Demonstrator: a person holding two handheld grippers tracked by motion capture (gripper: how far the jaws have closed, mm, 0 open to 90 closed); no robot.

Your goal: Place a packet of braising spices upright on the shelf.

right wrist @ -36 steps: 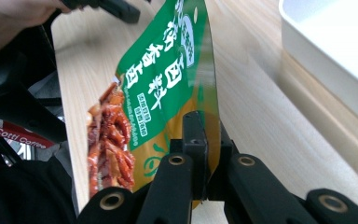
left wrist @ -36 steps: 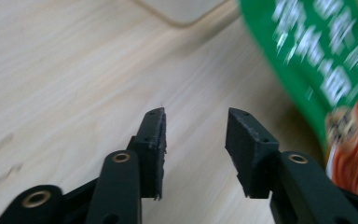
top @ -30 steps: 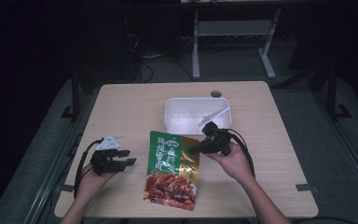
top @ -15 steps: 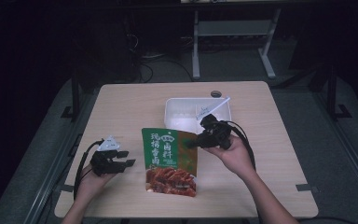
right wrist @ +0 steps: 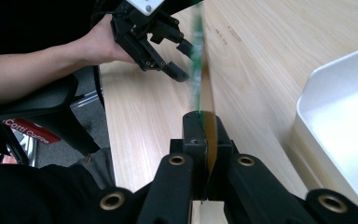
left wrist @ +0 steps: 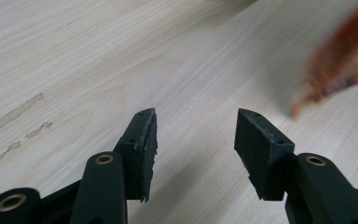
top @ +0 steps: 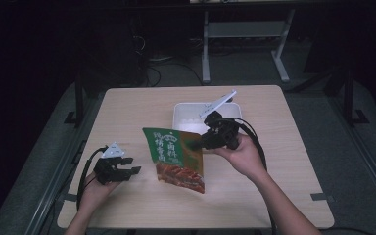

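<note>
Green-and-brown food pouch [top: 176, 159], lifted off tabletop [top: 127, 112] before white tray [top: 181, 115], edge clenched in right gripper [top: 196, 145] jaws; left gripper [top: 129, 166] jaws parted, just been opening, nothing between.

A dim lab or studio: bare wooden table [top: 284, 196], metal stand legs [top: 205, 54], cables on the floor [top: 152, 66].

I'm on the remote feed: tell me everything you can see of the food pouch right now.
The food pouch is a flat, glossy packet that looks like plastic film: green upper part with pale lettering, below it a picture of reddish-brown food. It appears sealed. It hangs tilted above the wooden table, lower corner near the surface; contact is unclear. The right gripper clamps its right edge, jaws shut on it. The white tray lies behind it; the open left gripper waits apart.
</note>
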